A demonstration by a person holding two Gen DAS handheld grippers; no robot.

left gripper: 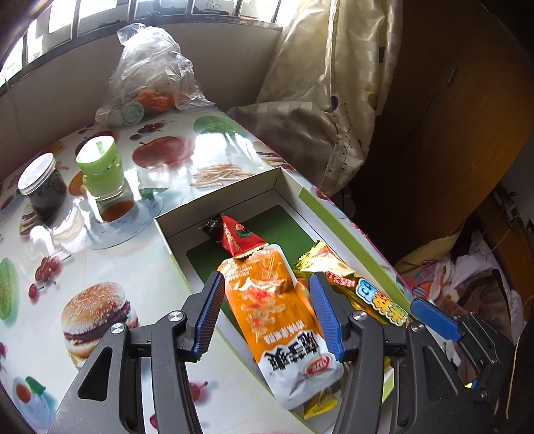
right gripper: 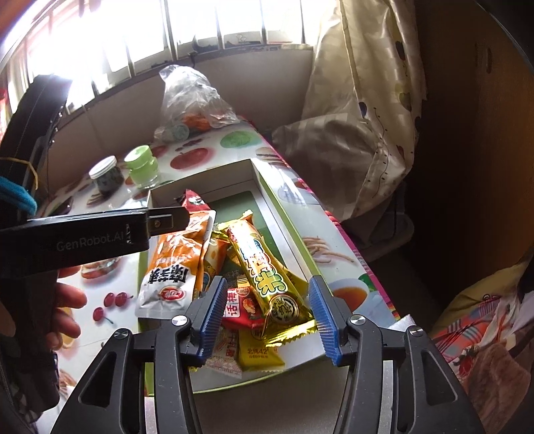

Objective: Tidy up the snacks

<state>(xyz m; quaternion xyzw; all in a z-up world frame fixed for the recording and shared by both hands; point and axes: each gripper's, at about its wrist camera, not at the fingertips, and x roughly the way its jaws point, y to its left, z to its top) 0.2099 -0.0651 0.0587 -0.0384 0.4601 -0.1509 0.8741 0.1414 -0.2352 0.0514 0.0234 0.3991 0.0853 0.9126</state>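
My tabletop is glossy, printed with fruit and burgers. Directly on it I find an open white box at the right edge, a dark-filled jar beside a green-lidded jar, and a clear plastic bag at the far end.

A lived-in home room: a bench under a fruit-and-burger printed cover stands by a barred window, patterned curtain at its far corner, rumpled bedding beside.
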